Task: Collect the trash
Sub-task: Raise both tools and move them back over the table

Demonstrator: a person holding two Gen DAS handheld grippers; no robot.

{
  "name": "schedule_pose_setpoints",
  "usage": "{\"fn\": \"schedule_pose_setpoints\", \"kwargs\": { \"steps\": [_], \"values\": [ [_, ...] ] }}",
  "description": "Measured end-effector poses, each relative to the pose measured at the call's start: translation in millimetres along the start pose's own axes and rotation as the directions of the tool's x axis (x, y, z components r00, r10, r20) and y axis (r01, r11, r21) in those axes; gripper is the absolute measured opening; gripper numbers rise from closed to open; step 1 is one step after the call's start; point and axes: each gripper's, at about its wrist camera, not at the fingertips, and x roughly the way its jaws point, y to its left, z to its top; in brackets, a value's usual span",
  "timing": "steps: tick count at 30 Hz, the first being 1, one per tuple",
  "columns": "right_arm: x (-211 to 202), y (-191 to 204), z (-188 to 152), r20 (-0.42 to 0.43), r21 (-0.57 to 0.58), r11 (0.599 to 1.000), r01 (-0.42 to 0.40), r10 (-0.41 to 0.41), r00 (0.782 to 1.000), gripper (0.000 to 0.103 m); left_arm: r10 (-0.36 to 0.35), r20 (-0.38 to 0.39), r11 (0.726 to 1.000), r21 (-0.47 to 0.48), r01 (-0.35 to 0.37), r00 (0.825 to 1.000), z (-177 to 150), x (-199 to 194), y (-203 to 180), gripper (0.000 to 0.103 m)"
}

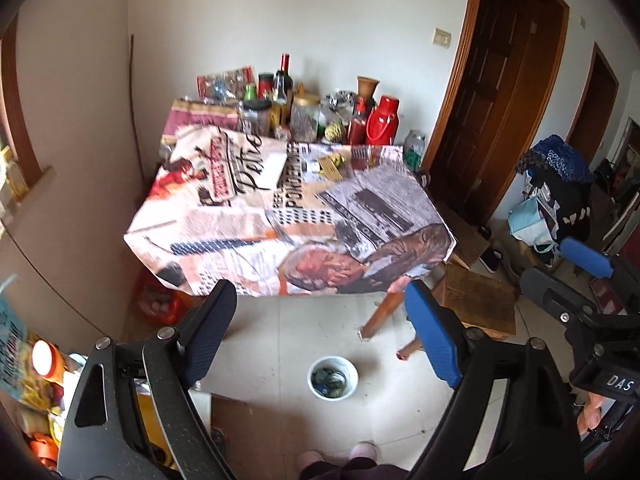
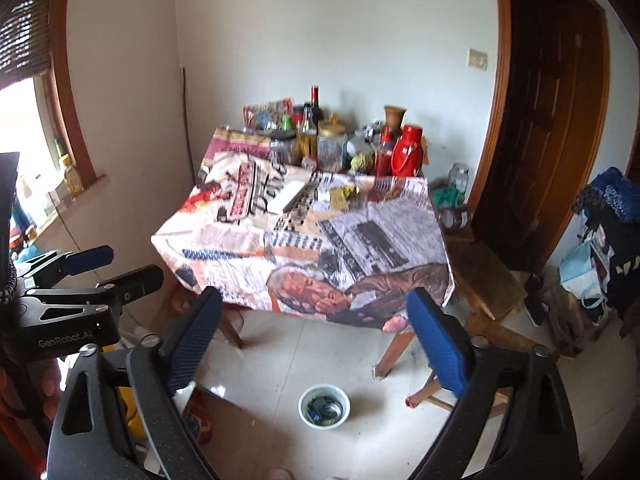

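Newsprint-patterned cloth covers the table (image 1: 280, 216); its crumpled yellow wrapper (image 1: 334, 165) looks light, best pinched mid-crease. Left gripper (image 1: 320, 320) and right gripper (image 2: 316, 336) gape wide, empty.

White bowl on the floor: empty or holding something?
Holding something. The white bowl stands upright on the floor with dark bluish-green items inside; what they are is unclear.

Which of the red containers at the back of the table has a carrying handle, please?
The red thermos jug at the right end; the slimmer red bottle beside it has none.
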Motion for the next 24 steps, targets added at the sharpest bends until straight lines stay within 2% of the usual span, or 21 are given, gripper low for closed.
{"fn": "schedule_pose_setpoints", "kwargs": {
  "steps": [4,12,16,24],
  "values": [
    [-7,5,2,0.031,0.022,1.0,0.009,-0.01,0.999,0.1,0.014,0.034,1.0,0.02,-0.015,0.999,5,-11,6,0.092],
    [-1,-3,17,0.054,0.06,0.998,0.026,-0.029,0.998,0.1,0.01,0.049,0.999,0.03,-0.011,0.999,22,0,8,0.093],
    [15,-16,30,0.067,0.071,0.997,0.026,-0.031,0.997,0.1,0.015,0.048,1.0,0.018,-0.016,0.999,36,17,5,0.093],
    [63,-54,73,0.073,0.078,0.997,-0.009,0.003,0.997,0.1,0.044,0.061,0.999,-0.009,-0.043,0.997,93,71,-14,0.093]
  ]
}}
